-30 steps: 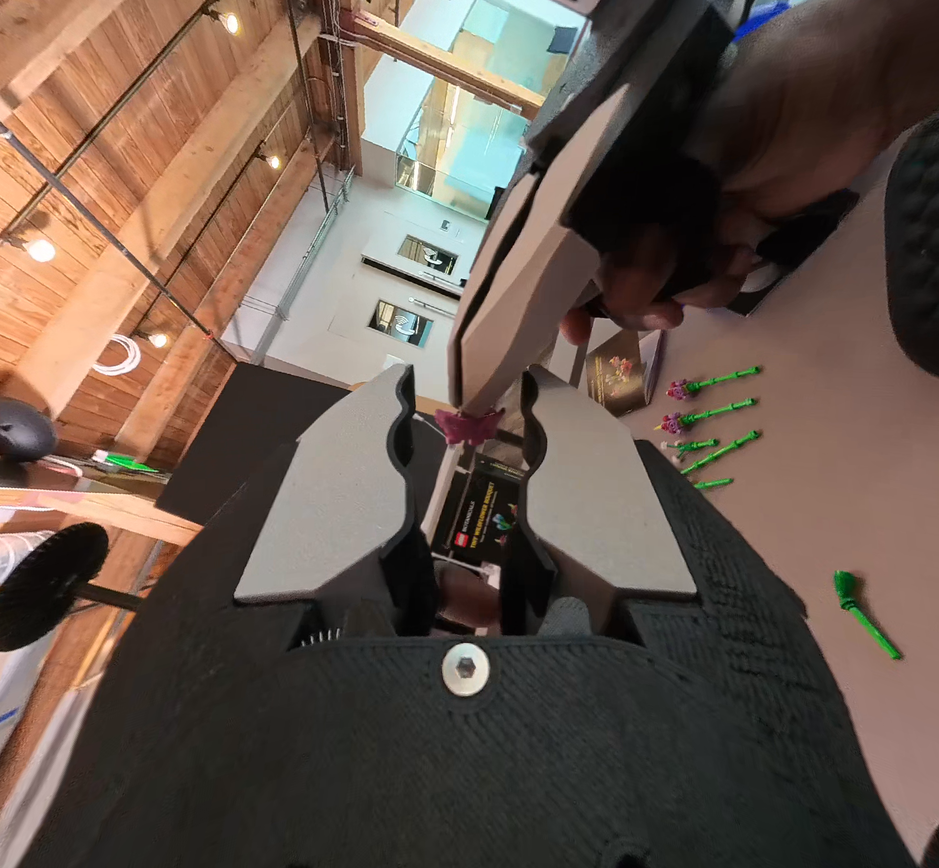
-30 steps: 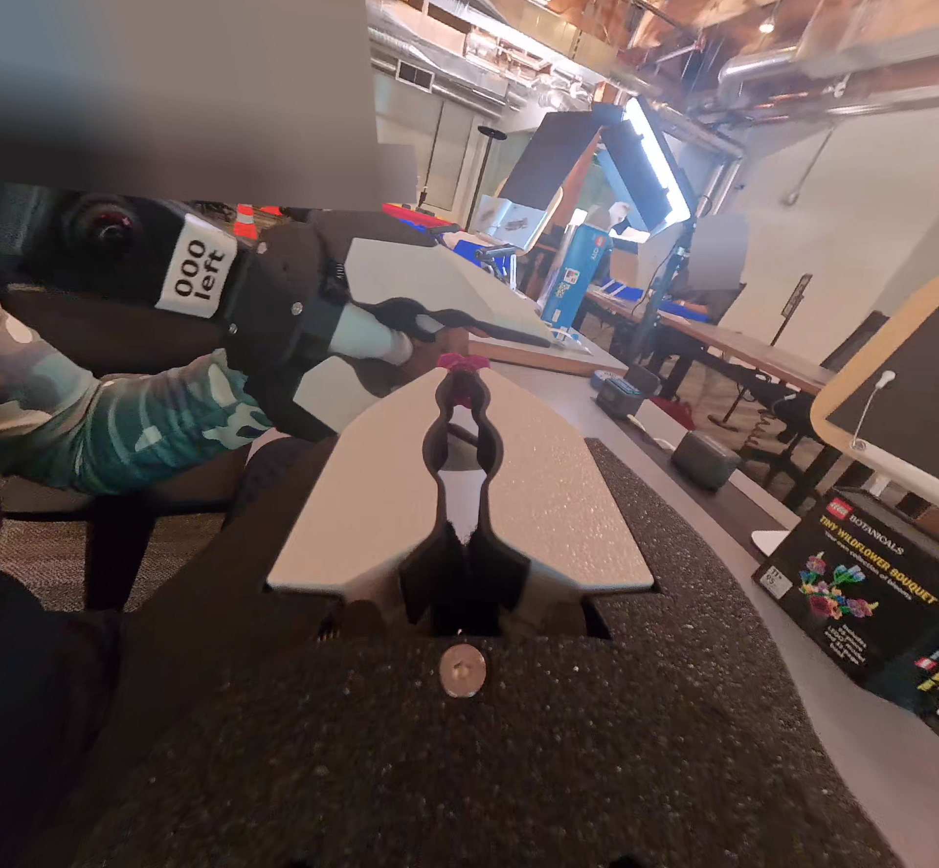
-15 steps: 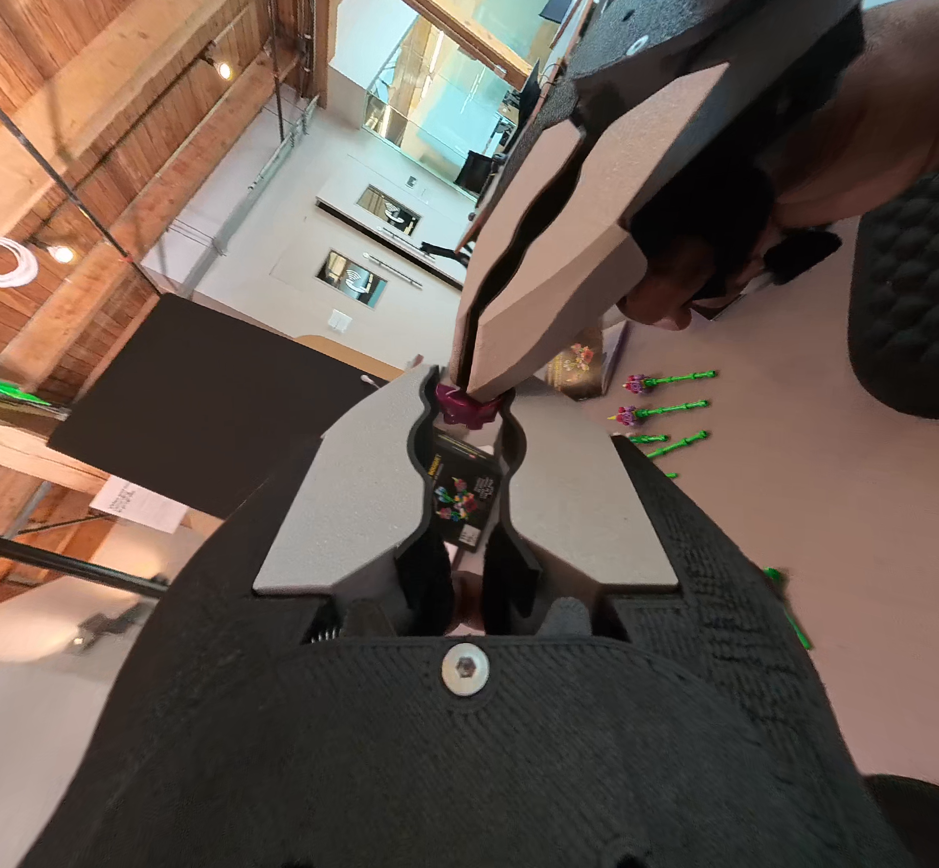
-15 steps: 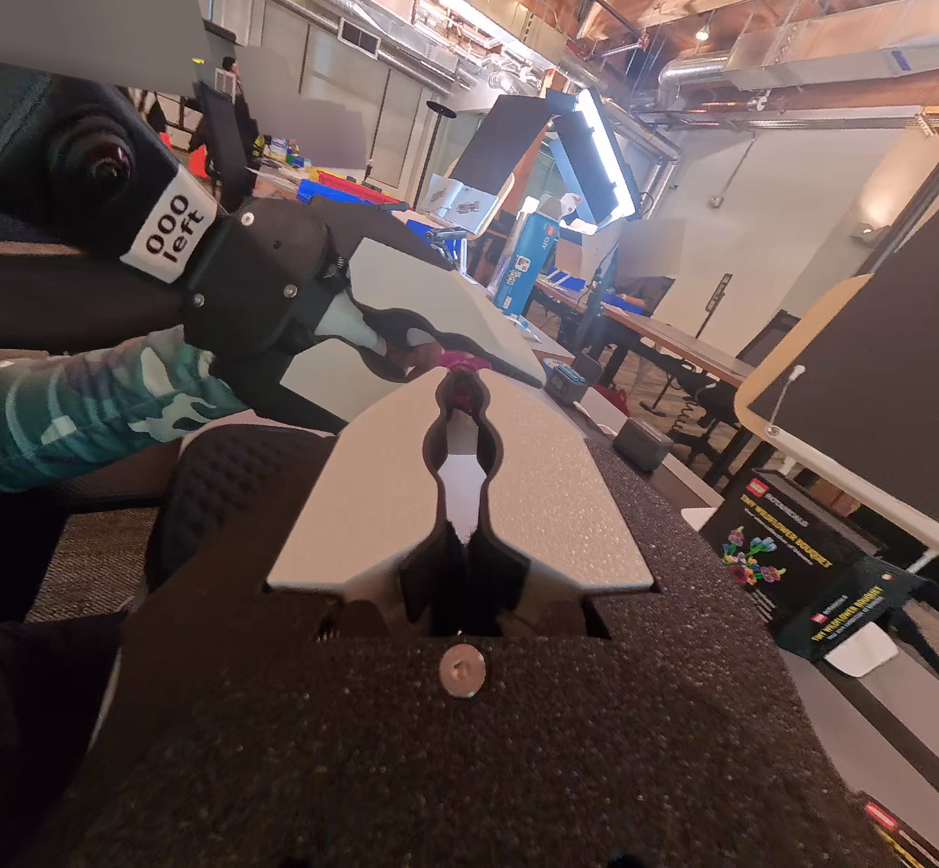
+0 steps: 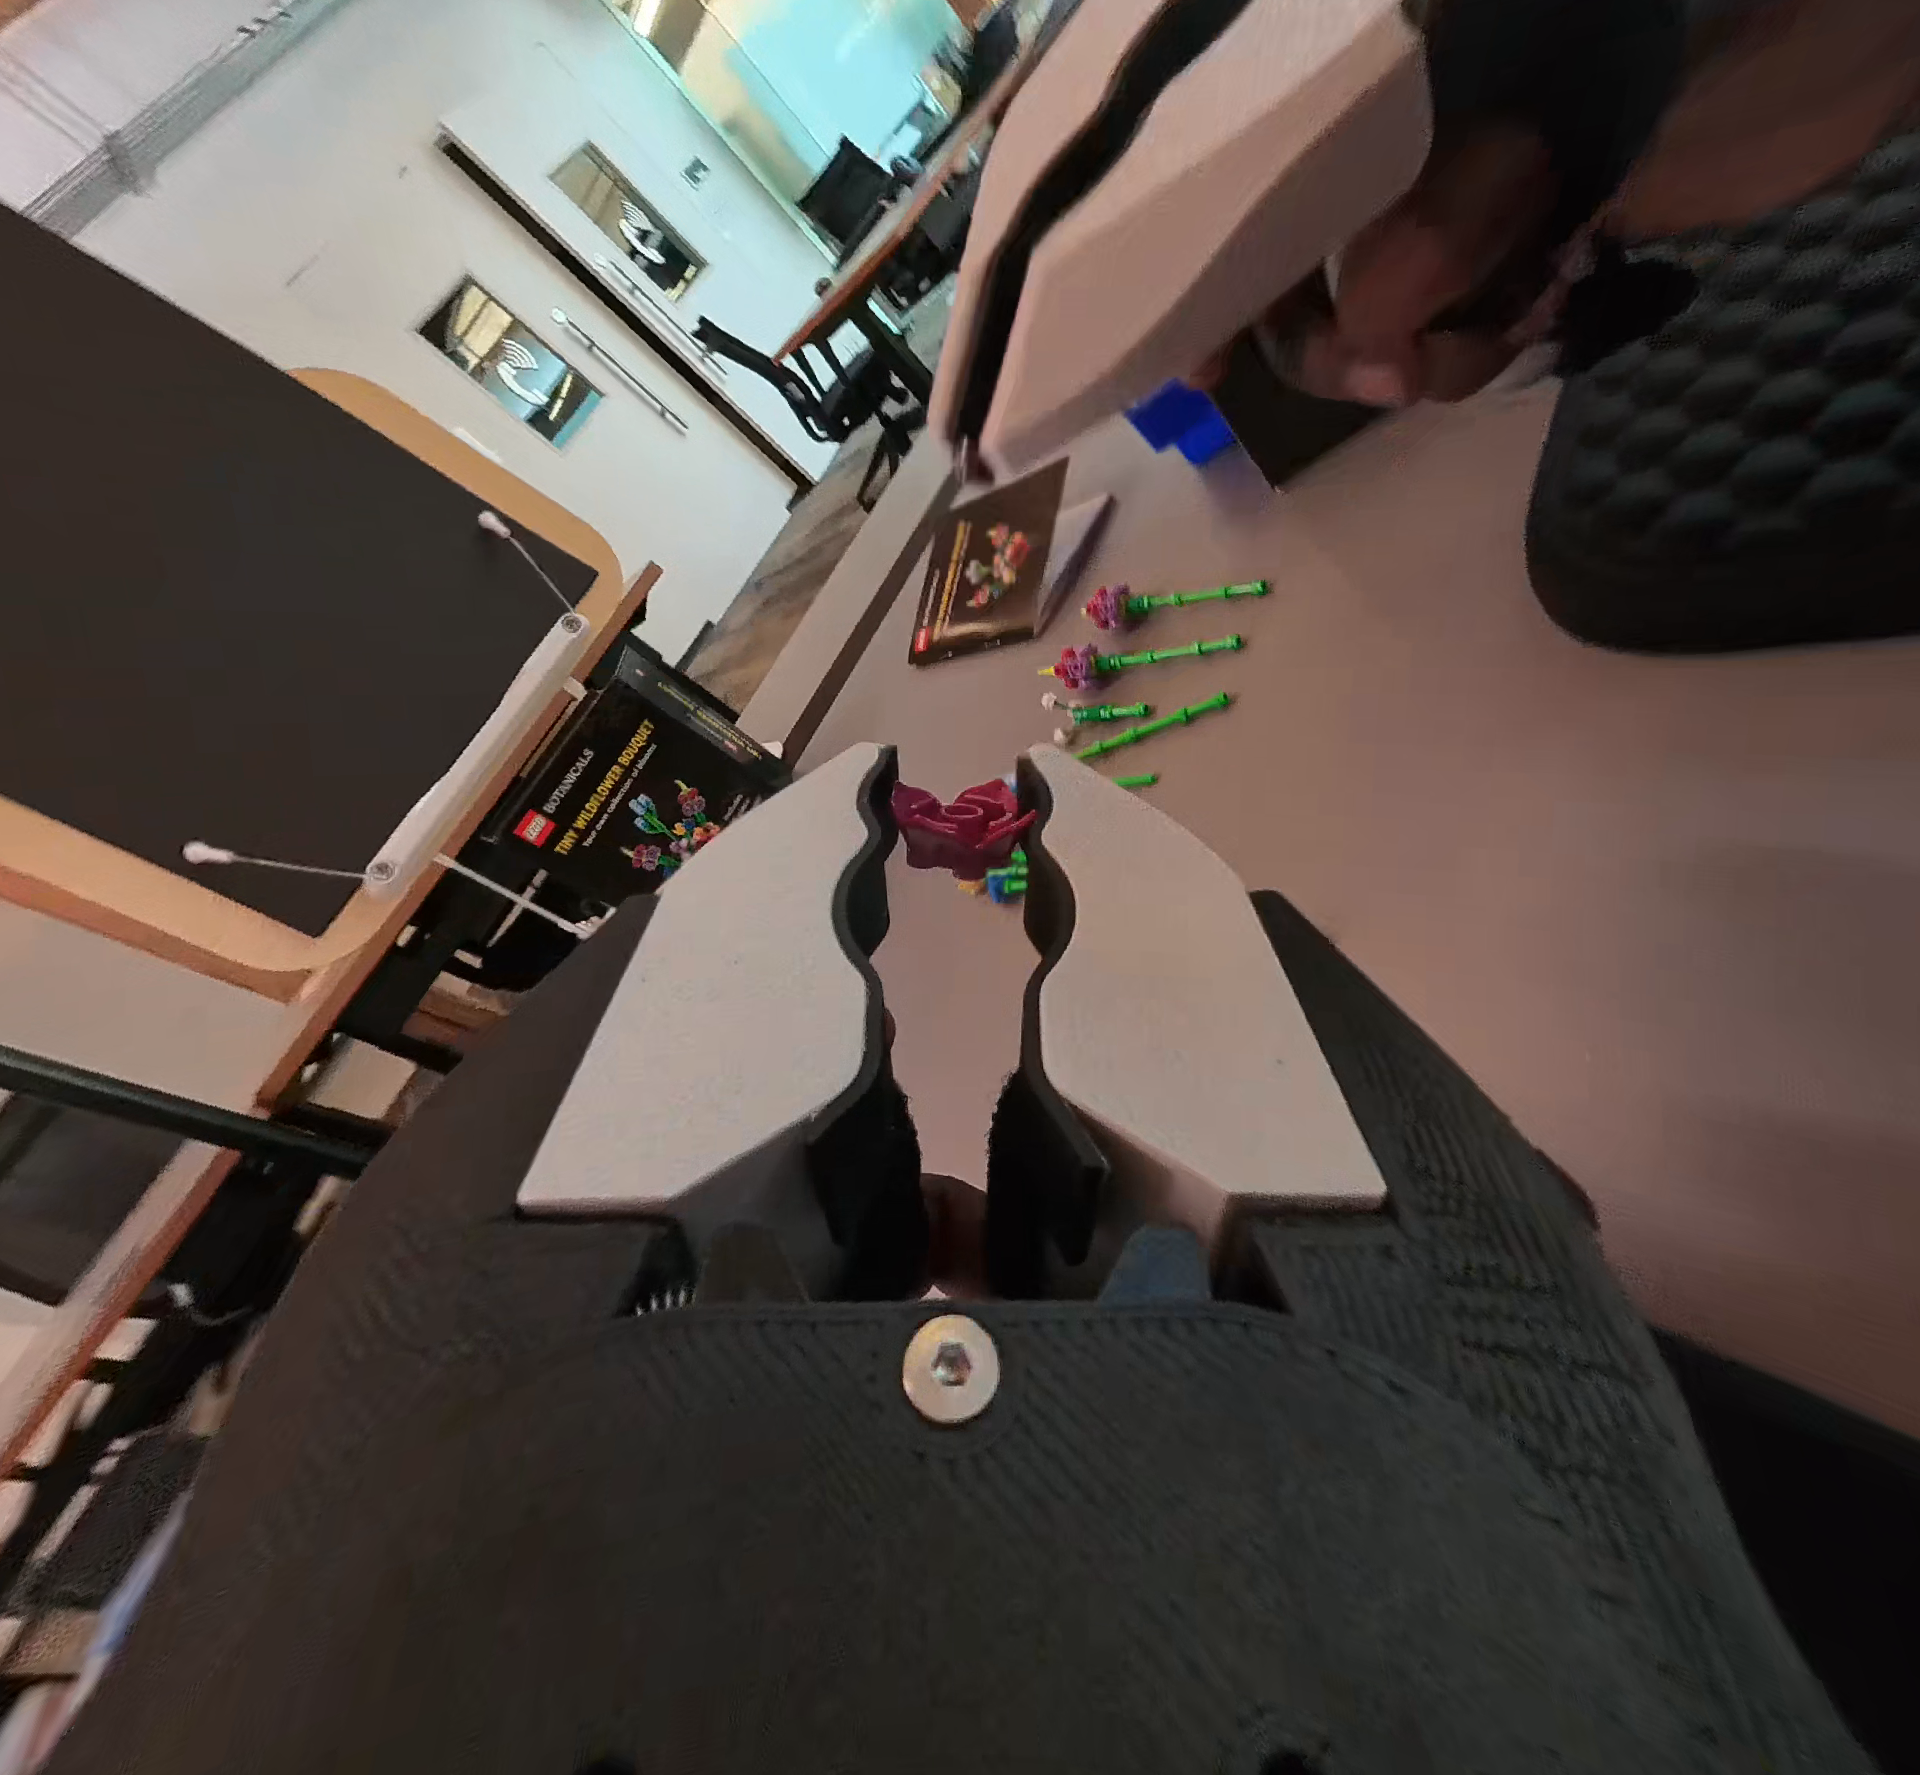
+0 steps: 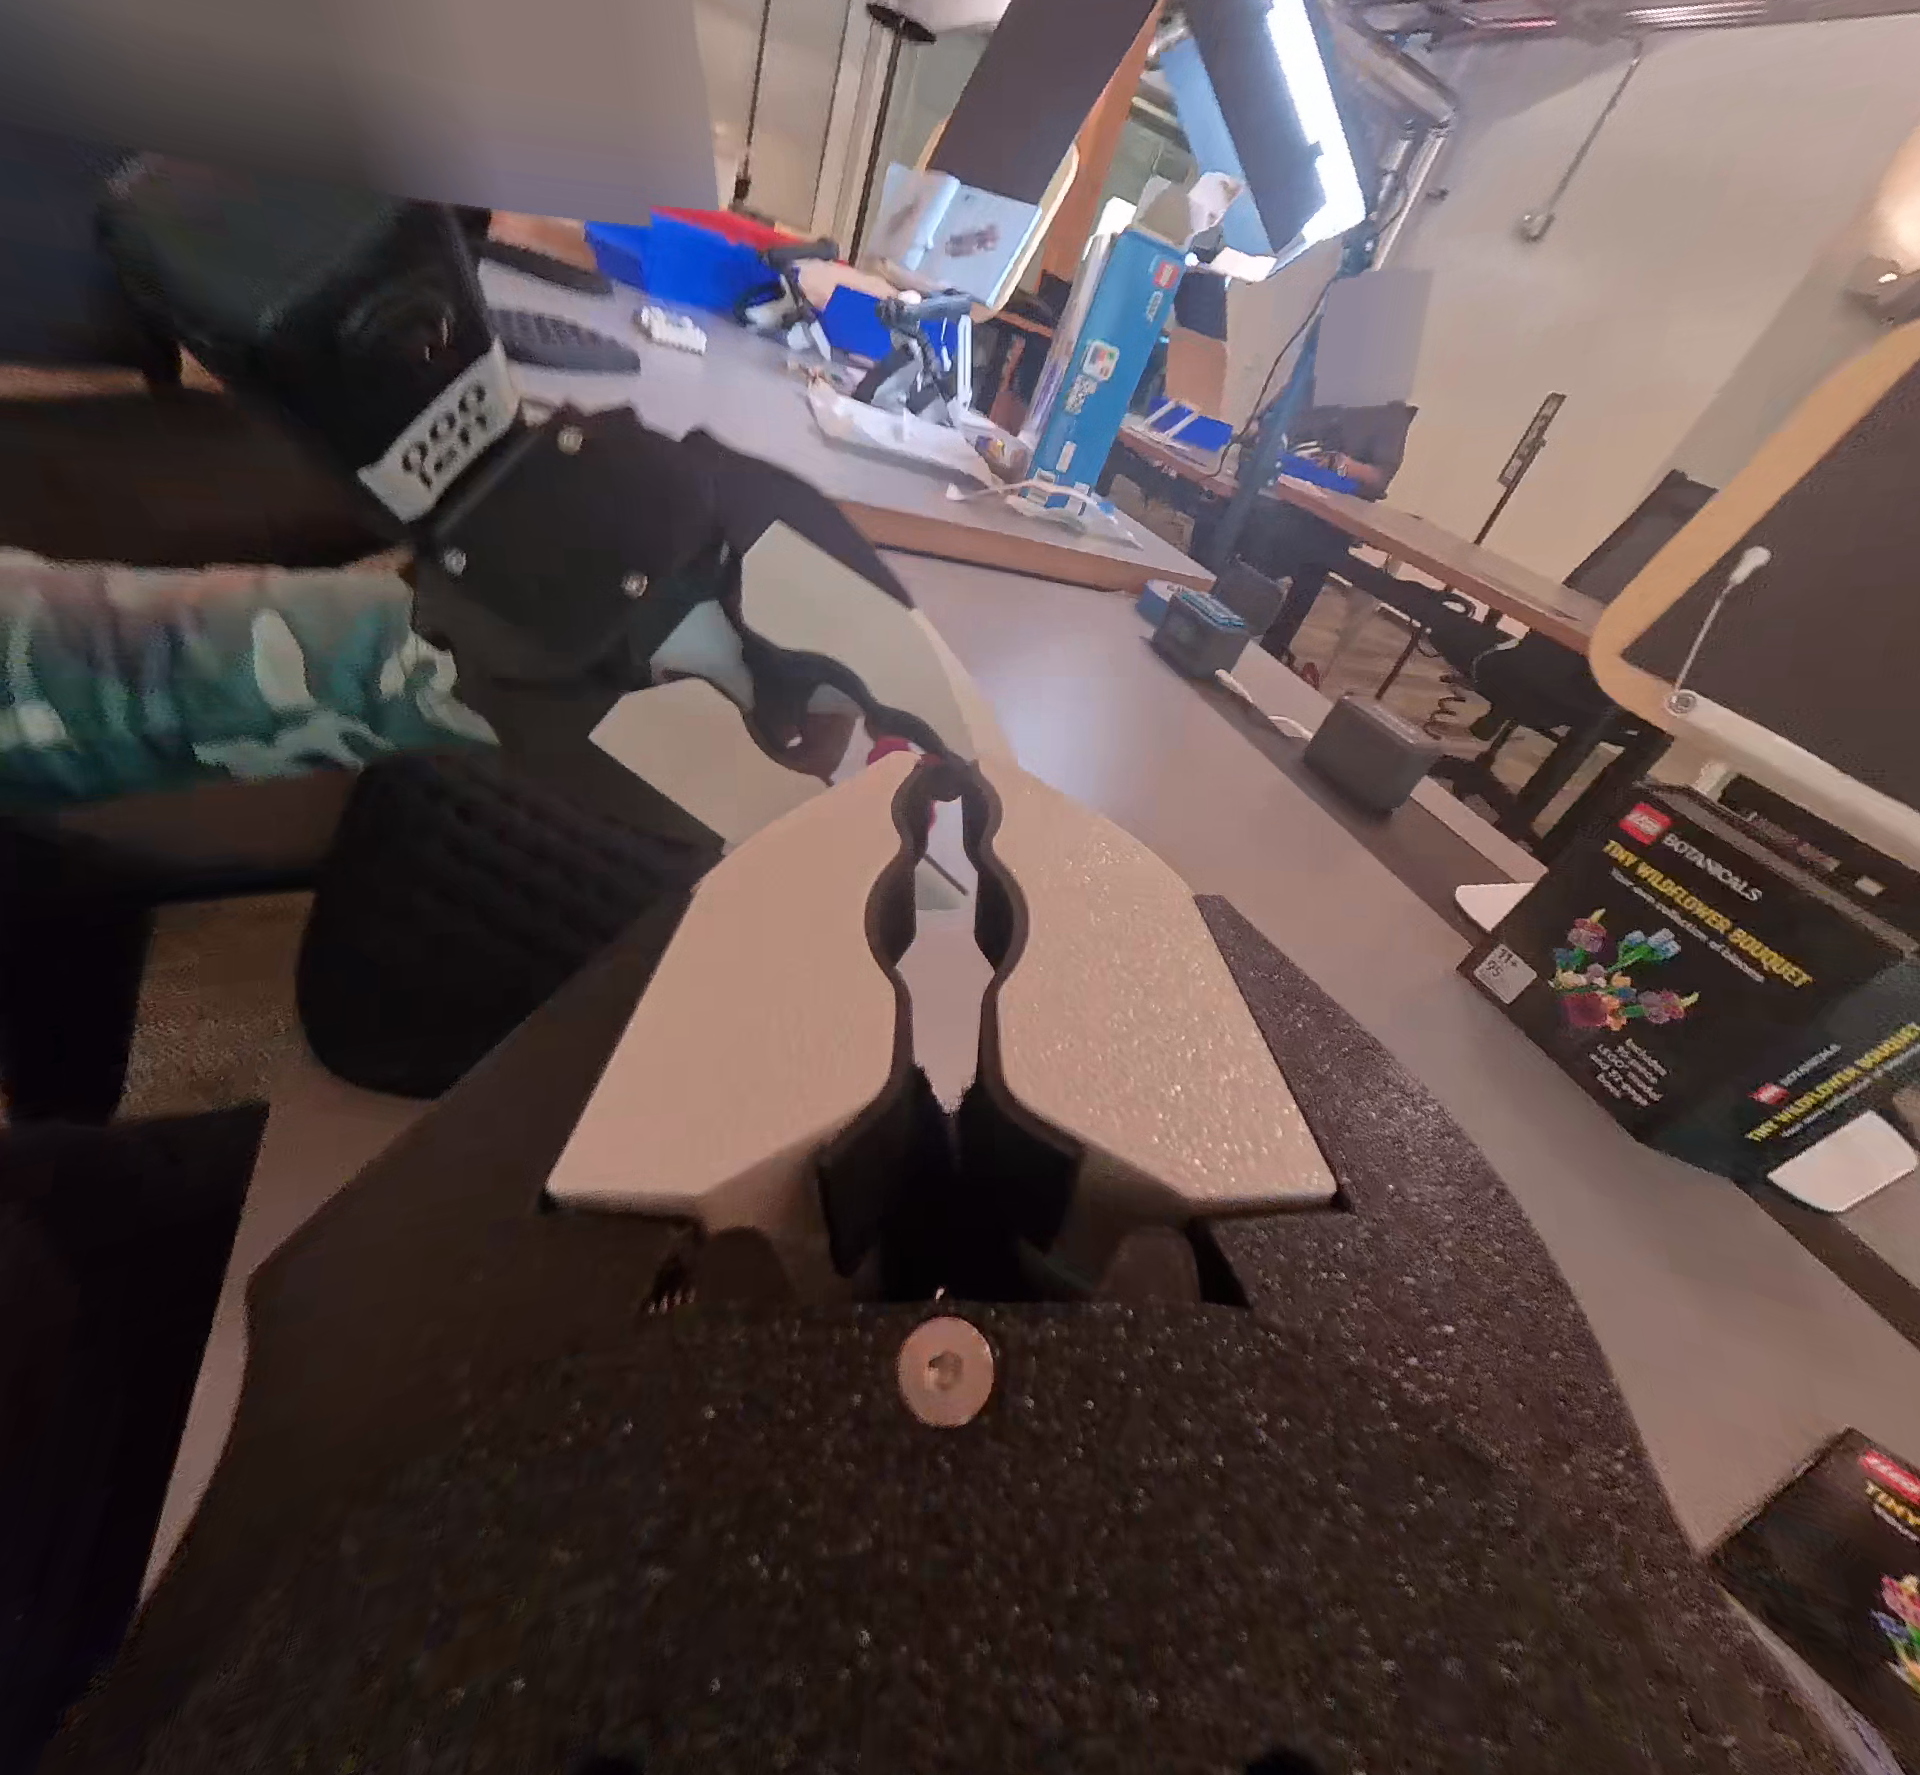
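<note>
Left wrist view: the left gripper (image 5: 956,795) has its two grey fingers (image 5: 769,977) clenched on a small magenta flower piece (image 5: 951,826), which sits pinched between the tips, above the grey table (image 5: 1455,894). Just past the tips, small green and blue bits (image 5: 1003,878) show; what they belong to is unclear. Farther along the table lie several green stems with flower heads (image 5: 1153,655) in a row, and next to them a dark booklet (image 5: 987,572). A black box printed with flowers (image 5: 623,816) stands at the table's left edge, in front of a dark panel with a wooden frame (image 5: 208,603). The right gripper (image 5: 971,458) hangs above the booklet, apart from the flower piece, its fingers nearly together; whether it grips anything cannot be told here. A black textured pad (image 5: 1745,437) lies at the right. Right wrist view: the right gripper (image 6: 940,775) has its fingertips close together with a narrow gap lower down, and nothing is clearly held; its exact state cannot be told. Just beyond its tips the left gripper (image 6: 914,738) shows a speck of the magenta flower piece (image 6: 888,746) at its tips, with a patterned teal sleeve (image 6: 208,676) behind it. The black box (image 6: 1704,977) stands on the table (image 6: 1195,790) at the right.
</note>
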Demonstrator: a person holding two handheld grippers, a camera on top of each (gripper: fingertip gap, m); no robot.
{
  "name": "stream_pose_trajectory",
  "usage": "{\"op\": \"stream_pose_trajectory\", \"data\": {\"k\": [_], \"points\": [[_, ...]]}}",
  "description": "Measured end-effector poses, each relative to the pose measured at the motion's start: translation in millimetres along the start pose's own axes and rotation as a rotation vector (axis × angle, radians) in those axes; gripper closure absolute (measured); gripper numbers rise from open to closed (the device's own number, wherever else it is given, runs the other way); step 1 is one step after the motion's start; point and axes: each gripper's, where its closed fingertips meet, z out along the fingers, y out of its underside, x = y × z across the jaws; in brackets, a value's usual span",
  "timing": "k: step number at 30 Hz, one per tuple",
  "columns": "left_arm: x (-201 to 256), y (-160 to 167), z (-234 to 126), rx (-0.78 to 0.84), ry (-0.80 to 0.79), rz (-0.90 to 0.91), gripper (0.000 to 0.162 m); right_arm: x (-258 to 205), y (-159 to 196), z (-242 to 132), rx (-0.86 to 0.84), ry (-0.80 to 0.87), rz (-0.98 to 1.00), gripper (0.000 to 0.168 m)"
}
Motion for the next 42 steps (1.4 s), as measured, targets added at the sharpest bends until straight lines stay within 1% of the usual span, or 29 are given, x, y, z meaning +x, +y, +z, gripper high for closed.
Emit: {"op": "stream_pose_trajectory", "data": {"k": [2,4,6,8,11,13,14,17,20,25,33,38,40,42], "points": [[-3,-2,1,0.059,-0.023,-0.083,0.14,15,-11,-14,0.032,0.029,0.018,0.163],[-8,-4,2,0.122,-0.047,-0.172,0.14,36,-24,-36,0.02,0.086,-0.01,0.162],[-13,-4,2,0.171,-0.062,-0.266,0.14,66,-39,-67,-0.03,0.194,-0.052,0.162],[-20,-5,1,0.203,-0.075,-0.334,0.14,97,-47,-104,-0.139,0.307,-0.062,0.162],[-26,-10,0,0.251,-0.092,-0.398,0.14,141,-42,-166,-0.325,0.506,0.0,0.162],[-25,-9,1,0.263,-0.097,-0.402,0.14,156,-24,-197,-0.406,0.593,0.097,0.162],[-23,-7,2,0.252,-0.103,-0.389,0.14,158,-13,-206,-0.426,0.606,0.151,0.162],[-19,0,2,0.214,-0.115,-0.33,0.14,151,16,-212,-0.433,0.537,0.29,0.161],[-20,1,-1,0.22,-0.122,-0.331,0.14,149,39,-214,-0.431,0.504,0.37,0.162],[-20,2,-1,0.226,-0.121,-0.343,0.14,151,49,-219,-0.529,0.466,0.433,0.161],[-16,4,1,0.21,-0.117,-0.315,0.14,146,61,-218,-0.663,0.414,0.433,0.148],[-15,4,1,0.21,-0.12,-0.313,0.14,139,65,-215,-0.727,0.35,0.377,0.129],[-16,4,1,0.211,-0.121,-0.314,0.14,140,63,-214,-0.716,0.352,0.348,0.128],[-15,3,1,0.215,-0.112,-0.315,0.14,138,53,-208,-0.67,0.327,0.312,0.128]]}}
